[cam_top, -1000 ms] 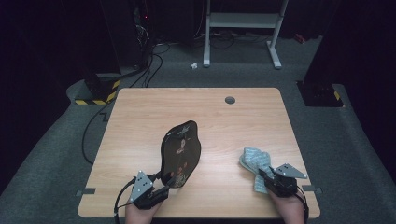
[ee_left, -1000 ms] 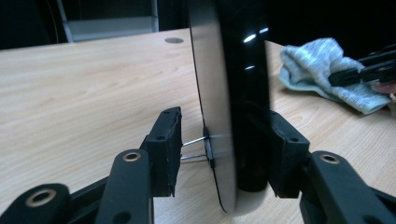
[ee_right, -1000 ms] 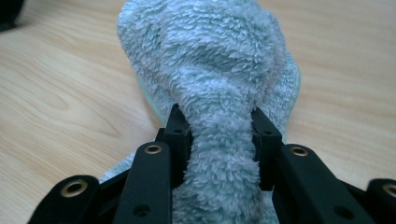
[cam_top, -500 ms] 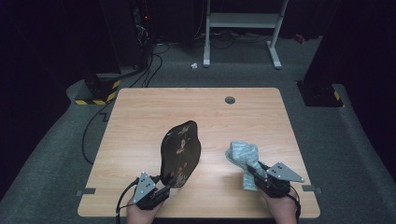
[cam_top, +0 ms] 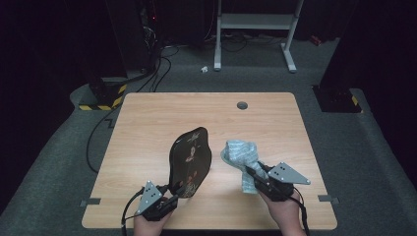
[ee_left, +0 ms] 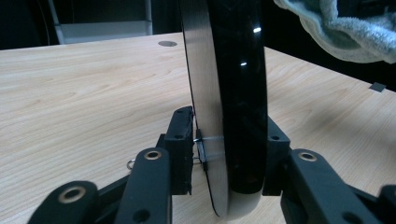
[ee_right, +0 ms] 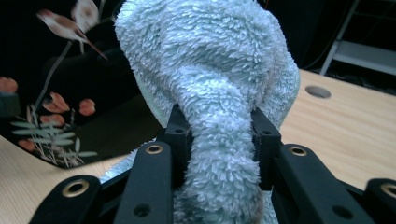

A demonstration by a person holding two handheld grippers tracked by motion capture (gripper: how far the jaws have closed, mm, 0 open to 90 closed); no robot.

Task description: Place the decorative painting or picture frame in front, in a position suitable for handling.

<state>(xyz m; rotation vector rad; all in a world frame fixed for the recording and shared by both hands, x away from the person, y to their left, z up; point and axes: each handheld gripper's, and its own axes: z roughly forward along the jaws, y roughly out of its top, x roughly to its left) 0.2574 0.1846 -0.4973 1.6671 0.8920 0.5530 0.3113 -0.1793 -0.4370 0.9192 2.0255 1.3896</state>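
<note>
Outside the table's left edge, toward ten o'clock, a black stand with a yellow-and-black striped base [cam_top: 101, 101] sits on the grey carpet [cam_top: 69, 147], and dark cables [cam_top: 98, 142] trail from it toward the desk. The wooden table [cam_top: 147, 128] is pale and bare across its far half, with a round cable hole [cam_top: 242, 105] near twelve o'clock.

At seven o'clock the left gripper [cam_top: 169, 194] is clamped on the lower rim of a black plate [cam_top: 191, 162], which stands on edge and tilted, its flowered face turned toward three o'clock. In the left gripper view both pads press the plate's [ee_left: 233, 93] rim from either side; the jaws have just been closing onto it.

Just right of the plate, at about five o'clock, the right gripper [cam_top: 252, 173] grips a pale blue-green towel [cam_top: 241, 155], bunched and lifted off the wood. In the right gripper view the fingers [ee_right: 180, 135] squeeze a twisted neck of the towel [ee_right: 210, 70], with the plate's painted flowers close behind it at nine o'clock.

Beyond the desk, at one o'clock, a white metal frame [cam_top: 255, 34] stands in the dark room; a black block [cam_top: 337, 98] lies on the carpet at two o'clock.
</note>
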